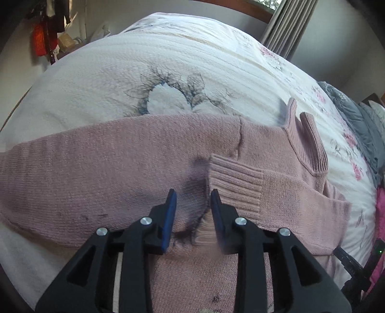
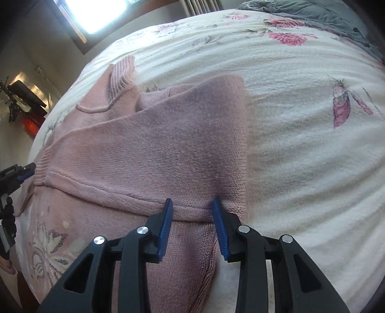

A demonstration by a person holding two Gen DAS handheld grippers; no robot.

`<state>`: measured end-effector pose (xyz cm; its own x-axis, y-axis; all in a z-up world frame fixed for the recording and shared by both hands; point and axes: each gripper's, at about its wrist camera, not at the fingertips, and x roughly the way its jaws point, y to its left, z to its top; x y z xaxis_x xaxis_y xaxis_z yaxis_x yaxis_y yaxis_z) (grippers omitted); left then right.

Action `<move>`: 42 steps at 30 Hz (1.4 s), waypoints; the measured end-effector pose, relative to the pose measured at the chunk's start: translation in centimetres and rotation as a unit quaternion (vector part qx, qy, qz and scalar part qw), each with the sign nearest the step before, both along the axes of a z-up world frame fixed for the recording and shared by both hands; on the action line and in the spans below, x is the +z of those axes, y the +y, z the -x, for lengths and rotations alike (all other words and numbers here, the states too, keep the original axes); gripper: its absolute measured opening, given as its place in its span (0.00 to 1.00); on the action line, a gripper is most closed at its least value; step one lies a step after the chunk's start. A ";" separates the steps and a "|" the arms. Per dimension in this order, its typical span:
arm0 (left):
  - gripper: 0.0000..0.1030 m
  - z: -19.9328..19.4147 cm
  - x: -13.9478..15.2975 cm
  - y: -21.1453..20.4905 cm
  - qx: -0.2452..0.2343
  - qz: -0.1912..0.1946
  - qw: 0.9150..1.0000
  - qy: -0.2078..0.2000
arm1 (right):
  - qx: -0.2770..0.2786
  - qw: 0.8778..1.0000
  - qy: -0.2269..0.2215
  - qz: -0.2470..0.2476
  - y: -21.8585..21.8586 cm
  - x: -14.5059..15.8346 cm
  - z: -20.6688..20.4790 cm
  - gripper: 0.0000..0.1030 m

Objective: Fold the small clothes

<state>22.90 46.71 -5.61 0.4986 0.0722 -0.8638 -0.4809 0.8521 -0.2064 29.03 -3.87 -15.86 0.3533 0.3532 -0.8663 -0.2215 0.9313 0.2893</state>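
Pink sweater (image 1: 101, 168) lies flat on bed's floral bedspread (image 1: 168, 60), sleeve cuff (image 1: 233, 185) folded across chest, ribbed collar (image 1: 310, 134) beyond. Left wrist view: left gripper (image 1: 192, 195) spread apart, empty, poised over knit just beside cuff; grey blanket (image 1: 356, 115) at far right, curtain (image 1: 286, 26) behind.

Right wrist view: right gripper (image 2: 192, 204) parted, holding nothing, above sleeve seam (image 2: 115, 195) near sweater's right edge; window (image 2: 96, 14) far left.

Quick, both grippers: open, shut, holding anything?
Left gripper: open, empty, over the pink sweater by its ribbed cuff.
Right gripper: open, empty, over the sweater's folded sleeve.
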 end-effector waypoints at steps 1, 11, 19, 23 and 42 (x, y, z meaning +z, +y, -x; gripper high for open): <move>0.28 0.1 0.6 0.2 0.000 0.001 1.000 -0.008 | 0.001 1.000 -0.005 0.009 0.3 0.7 0.2 0.33; 0.33 -2.8 -2.3 -5.1 -0.077 0.008 0.997 0.020 | 0.015 0.999 0.007 0.035 3.8 -0.4 0.5 0.41; 0.35 -1.8 -2.5 -4.9 -0.086 0.006 0.996 0.026 | 0.003 1.000 0.012 0.022 3.5 -0.3 1.3 0.44; 0.51 3.0 0.2 -2.7 -0.078 0.014 0.997 -0.006 | 0.026 1.000 -0.010 -0.004 4.7 2.7 4.2 0.51; 0.51 24.8 -1.3 24.3 0.233 0.079 0.968 -0.051 | 0.220 0.976 0.001 0.000 22.6 3.4 15.7 0.57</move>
